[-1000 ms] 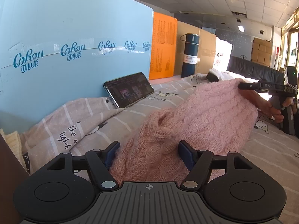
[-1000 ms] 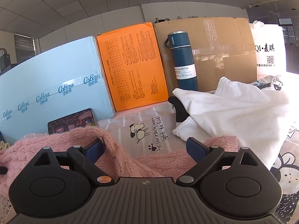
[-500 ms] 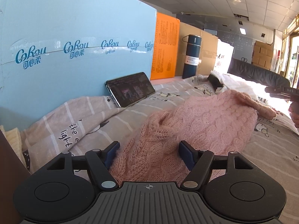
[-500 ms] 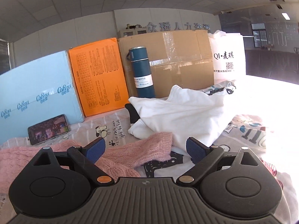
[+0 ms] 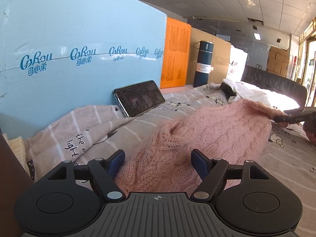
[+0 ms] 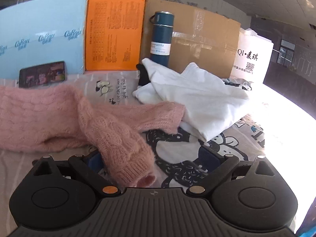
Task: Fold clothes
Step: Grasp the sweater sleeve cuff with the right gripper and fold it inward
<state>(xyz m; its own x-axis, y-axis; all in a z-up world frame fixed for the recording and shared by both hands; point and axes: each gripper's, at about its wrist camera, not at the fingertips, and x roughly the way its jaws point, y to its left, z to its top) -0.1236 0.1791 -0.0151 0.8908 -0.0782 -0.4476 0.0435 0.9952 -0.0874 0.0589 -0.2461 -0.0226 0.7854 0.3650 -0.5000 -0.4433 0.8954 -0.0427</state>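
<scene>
A pink cable-knit sweater lies crumpled on the patterned bedsheet. Its near end sits between the jaws of my left gripper, which are opening, and the blue pads stand beside the knit without squeezing it. My right gripper is wide open. A pink sleeve lies loose across its gap and over its left finger. In the left wrist view the right gripper is at the sweater's far right edge, beside a hand. A white garment lies heaped behind the sleeve.
A phone leans on the light-blue box. An orange box, a dark blue flask, a cardboard box and a white bag line the back. A dark sofa stands beyond the bed.
The right gripper let the raised sleeve down and swung right; the sleeve now lies flat with its cuff between the right fingers. The left gripper's jaws have widened slightly in place.
</scene>
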